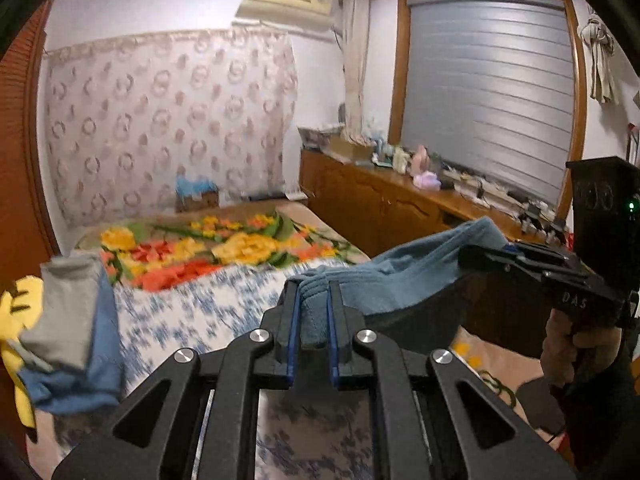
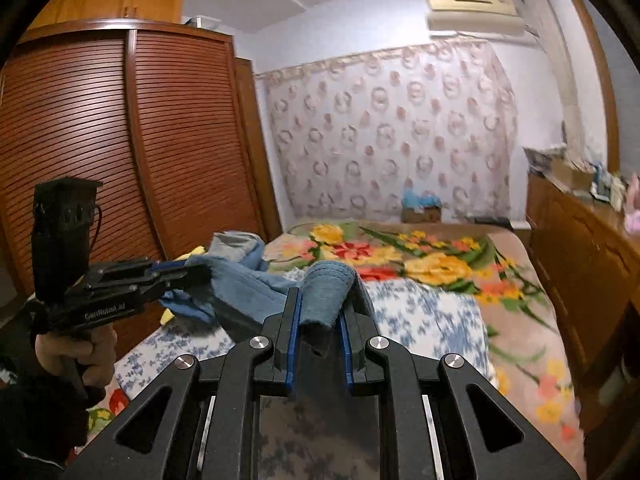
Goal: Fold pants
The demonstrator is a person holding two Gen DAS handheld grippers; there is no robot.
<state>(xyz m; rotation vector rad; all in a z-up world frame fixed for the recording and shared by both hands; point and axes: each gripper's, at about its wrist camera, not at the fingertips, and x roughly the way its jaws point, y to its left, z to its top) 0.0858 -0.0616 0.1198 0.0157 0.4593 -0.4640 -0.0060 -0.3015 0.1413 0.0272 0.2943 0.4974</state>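
Blue-grey pants (image 1: 404,276) hang in the air above the bed, stretched between both grippers. My left gripper (image 1: 314,300) is shut on a bunched fold of the pants. My right gripper (image 2: 320,312) is shut on another fold of the pants (image 2: 326,288). The right gripper also shows in the left wrist view (image 1: 480,258), clamped on the fabric's far end. The left gripper shows in the right wrist view (image 2: 188,272), clamped on the cloth. The rest of the pants below the grippers is hidden.
The bed (image 2: 440,312) has a blue-and-white sheet and a floral blanket (image 1: 224,248). A pile of grey, blue and yellow clothes (image 1: 64,328) lies at its left side. A slatted wardrobe (image 2: 120,152) stands left, a cluttered wooden dresser (image 1: 400,204) right.
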